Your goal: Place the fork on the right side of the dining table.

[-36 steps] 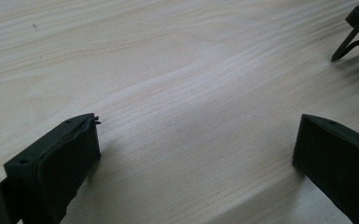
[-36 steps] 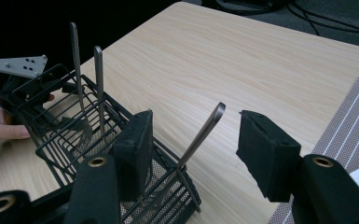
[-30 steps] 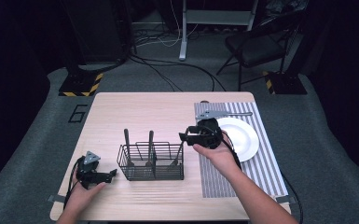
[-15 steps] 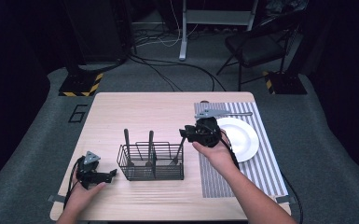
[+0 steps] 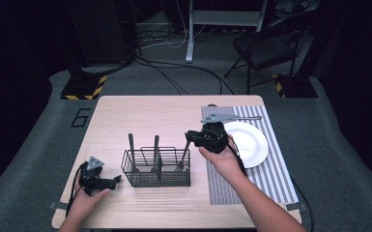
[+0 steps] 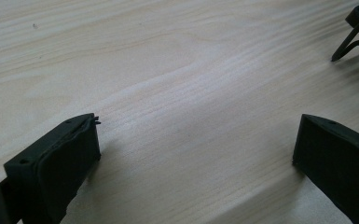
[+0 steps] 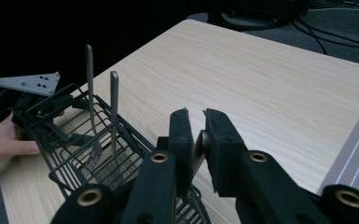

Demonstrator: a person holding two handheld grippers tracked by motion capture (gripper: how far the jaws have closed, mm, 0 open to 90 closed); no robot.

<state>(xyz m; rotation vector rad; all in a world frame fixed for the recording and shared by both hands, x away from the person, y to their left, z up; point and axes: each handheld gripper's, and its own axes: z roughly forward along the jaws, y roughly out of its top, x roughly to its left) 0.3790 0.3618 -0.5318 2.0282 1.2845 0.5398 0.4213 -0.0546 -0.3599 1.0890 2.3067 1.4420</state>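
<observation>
A black wire basket (image 5: 157,166) stands on the wooden table (image 5: 140,116) with three metal utensils upright in it. My right gripper (image 5: 189,135) reaches in from the right, level with the top of the rightmost utensil (image 5: 183,155). In the right gripper view its jaws (image 7: 195,114) have just been closing, and they now pinch that utensil's handle (image 7: 199,149). The two other handles (image 7: 89,70) rise from the basket (image 7: 74,140) farther off. My left gripper (image 5: 118,180) rests on the table left of the basket, open (image 6: 196,154) with bare wood between its jaws.
A white plate (image 5: 246,142) sits on a striped mat (image 5: 270,174) at the table's right side, with a utensil (image 5: 251,117) lying behind it. A chair (image 5: 265,48) and cables (image 5: 174,77) are on the floor beyond the table.
The right gripper's jaws have drawn in around the rightmost utensil's handle. Both hands have kept their place.
</observation>
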